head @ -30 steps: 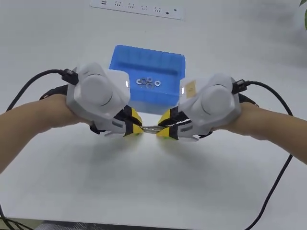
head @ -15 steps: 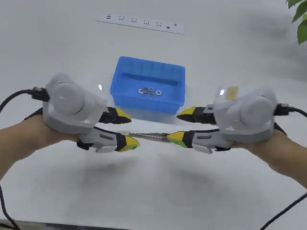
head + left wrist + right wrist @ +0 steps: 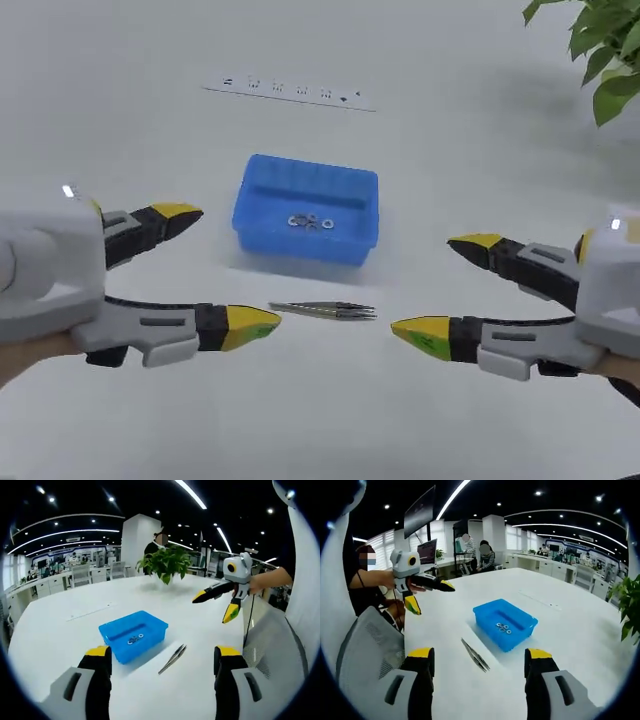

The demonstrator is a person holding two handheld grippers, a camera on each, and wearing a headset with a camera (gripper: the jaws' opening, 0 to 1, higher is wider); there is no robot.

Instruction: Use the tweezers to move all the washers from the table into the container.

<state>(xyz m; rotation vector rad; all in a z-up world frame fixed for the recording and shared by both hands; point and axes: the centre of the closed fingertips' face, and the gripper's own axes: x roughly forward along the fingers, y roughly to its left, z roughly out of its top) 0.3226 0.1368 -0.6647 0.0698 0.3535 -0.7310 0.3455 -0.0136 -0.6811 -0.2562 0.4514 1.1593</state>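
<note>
L gripper [image 3: 235, 266], R gripper [image 3: 423, 284] moved apart, jaws spread, tweezers [image 3: 322, 311] on table [image 3: 300, 420]

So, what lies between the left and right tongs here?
In the head view, slim metal tweezers lie flat on the white table between the open left tongs and right tongs.

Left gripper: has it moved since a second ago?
Yes. Against the blue container, the left gripper has drawn back to the left, and its jaws now stand open.

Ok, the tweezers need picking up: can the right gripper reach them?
Probably yes: the tweezers lie flat on bare table before the container, and the open right gripper faces them with nothing between.
</note>
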